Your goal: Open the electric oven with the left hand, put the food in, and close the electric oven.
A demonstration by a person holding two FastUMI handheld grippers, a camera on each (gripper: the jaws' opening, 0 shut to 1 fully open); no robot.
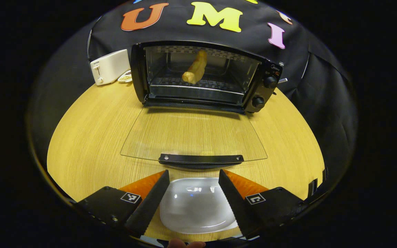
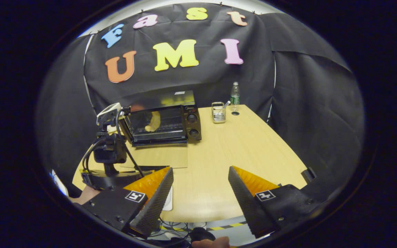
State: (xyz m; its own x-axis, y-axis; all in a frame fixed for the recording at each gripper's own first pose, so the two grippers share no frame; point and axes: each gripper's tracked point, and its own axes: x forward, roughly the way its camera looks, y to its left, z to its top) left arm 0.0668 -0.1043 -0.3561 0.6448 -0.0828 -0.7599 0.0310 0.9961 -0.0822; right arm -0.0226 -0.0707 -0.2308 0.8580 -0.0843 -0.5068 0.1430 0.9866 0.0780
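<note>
The black electric oven [image 1: 260,86] stands at the back of the table with its glass door [image 1: 193,134] folded down flat toward me. A long bread roll [image 1: 195,70] lies on the rack inside. My left gripper [image 1: 194,177] is open, a little in front of the door's black handle [image 1: 201,159] and above an empty white plate [image 1: 195,206]. In the right gripper view, the oven [image 2: 164,122] holds the roll [image 2: 153,121], and the left gripper [image 2: 110,165] sits before the door. My right gripper [image 2: 201,174] is open and empty over the table's near edge.
A white toaster [image 1: 109,66] and a small dish [image 1: 126,77] stand left of the oven. To the oven's right are a wire holder [image 2: 218,113] and a water bottle [image 2: 235,93]. The wooden table [image 2: 246,148] stretches right of the oven. Cables lie on the floor below.
</note>
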